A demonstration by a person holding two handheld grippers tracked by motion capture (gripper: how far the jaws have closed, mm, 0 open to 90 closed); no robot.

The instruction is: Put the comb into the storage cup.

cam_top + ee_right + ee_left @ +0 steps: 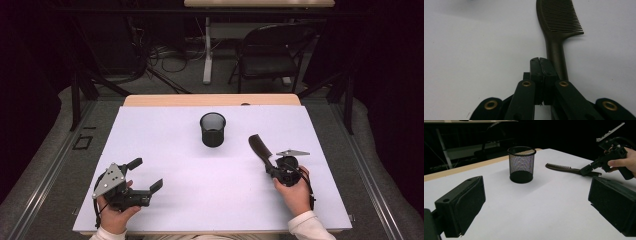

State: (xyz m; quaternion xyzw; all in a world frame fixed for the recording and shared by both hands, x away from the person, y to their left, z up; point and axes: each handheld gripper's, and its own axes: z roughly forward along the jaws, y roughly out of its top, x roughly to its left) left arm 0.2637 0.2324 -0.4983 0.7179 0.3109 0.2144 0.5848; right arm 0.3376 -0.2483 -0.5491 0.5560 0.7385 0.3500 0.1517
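Dark brown plastic, the comb [259,148] lies flat on the white table cover [200,200], to the right of a black mesh cup [213,129] that stands upright and well apart from it. Its toothed head points away from the person and its handle runs back toward the right gripper [273,170]. In the right gripper view the jaws are pressed together with nothing between them, and the comb's handle [556,56] passes just beside them on one side, its end hidden under the linkage, so whether it touches the jaws cannot be told. The left gripper view shows that gripper's tip [587,171] low over the handle end. The left gripper [145,176] is held over the near left part of the table, jaws spread wide and empty, well apart from the comb and the cup.
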